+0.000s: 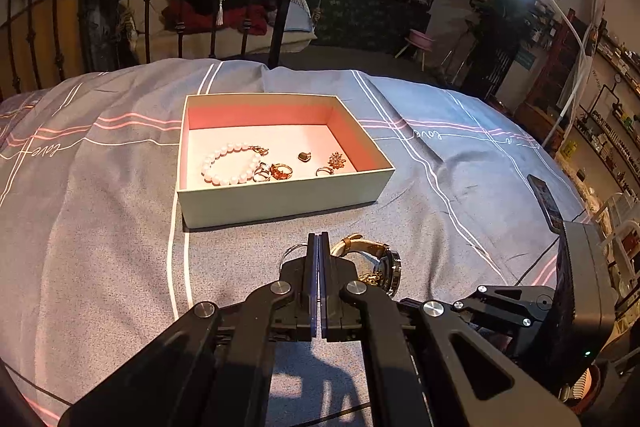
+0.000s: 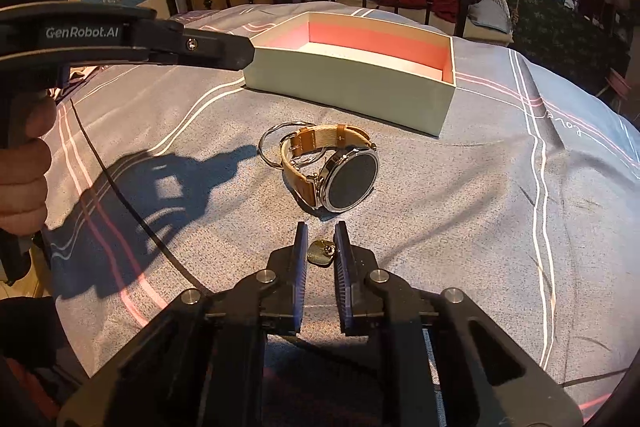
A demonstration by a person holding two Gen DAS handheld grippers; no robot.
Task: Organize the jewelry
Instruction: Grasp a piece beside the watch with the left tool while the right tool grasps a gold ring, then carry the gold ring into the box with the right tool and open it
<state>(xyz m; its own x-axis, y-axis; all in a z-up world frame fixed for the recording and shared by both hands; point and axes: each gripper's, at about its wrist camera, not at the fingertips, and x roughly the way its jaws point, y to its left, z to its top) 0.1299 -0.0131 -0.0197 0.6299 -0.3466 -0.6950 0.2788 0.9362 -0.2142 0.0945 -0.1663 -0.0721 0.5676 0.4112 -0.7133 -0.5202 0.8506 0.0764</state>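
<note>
The right tool (image 2: 321,247) stands slightly open around a small gold charm (image 2: 320,253) on the bed (image 2: 460,227), the watch (image 2: 340,173) and bangle (image 2: 272,143) just beyond. The left tool (image 1: 319,247) is closed, empty, near the watch. The box (image 1: 280,199) toward the footboard holds pearls (image 1: 230,163) and rings (image 1: 276,171).

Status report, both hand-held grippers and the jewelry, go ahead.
Left hand-held gripper shut, empty. Right hand-held gripper open around small gold pendant. Watch and silver bangle outside box. Nothing blocking.
</note>
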